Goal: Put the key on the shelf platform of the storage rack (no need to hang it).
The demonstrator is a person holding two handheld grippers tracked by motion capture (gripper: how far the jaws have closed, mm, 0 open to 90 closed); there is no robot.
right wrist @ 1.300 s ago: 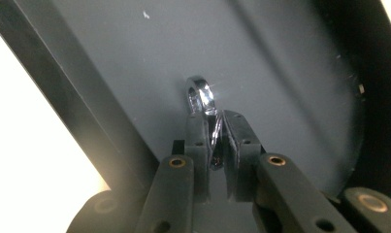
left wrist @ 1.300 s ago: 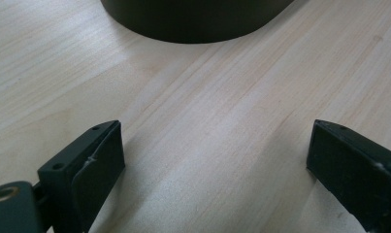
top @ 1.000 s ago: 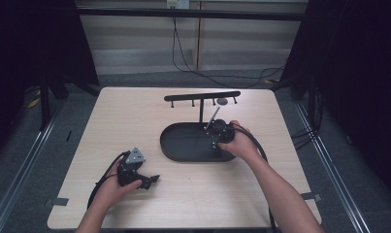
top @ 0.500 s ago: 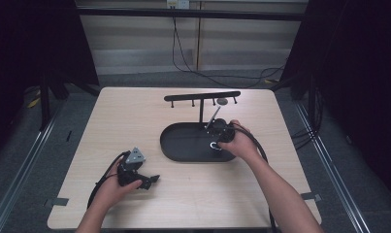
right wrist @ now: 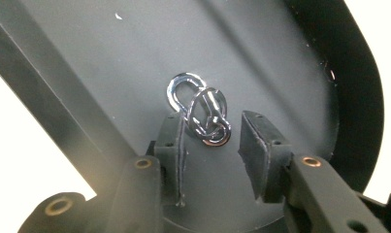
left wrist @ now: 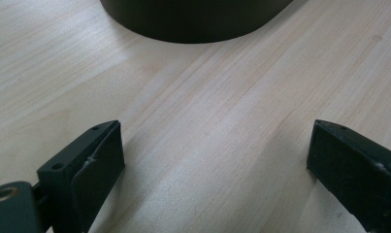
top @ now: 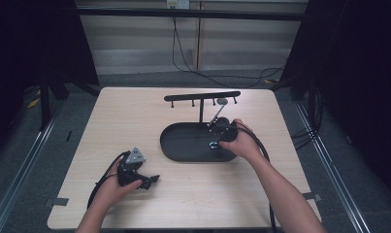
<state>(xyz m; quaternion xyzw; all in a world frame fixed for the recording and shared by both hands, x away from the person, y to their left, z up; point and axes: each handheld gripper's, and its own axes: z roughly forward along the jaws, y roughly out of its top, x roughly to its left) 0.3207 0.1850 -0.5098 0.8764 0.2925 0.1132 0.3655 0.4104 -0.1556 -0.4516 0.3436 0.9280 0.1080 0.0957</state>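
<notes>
In the high view we cannot make out the metal rings (top: pixel 214 144) in the black tray (top: pixel 183 145); they are too small, and the right claw (top: pixel 217 141) is largely covered by the hand. In the left gripper view the tray is cut off by the top edge.

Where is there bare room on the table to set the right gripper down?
The table is bare left of the tray, from the rack down to the left gripper, and along the near edge between the forearms. It is crowded at the tray's right end: the right gripper, jaws just opening, has the ring between them.
</notes>
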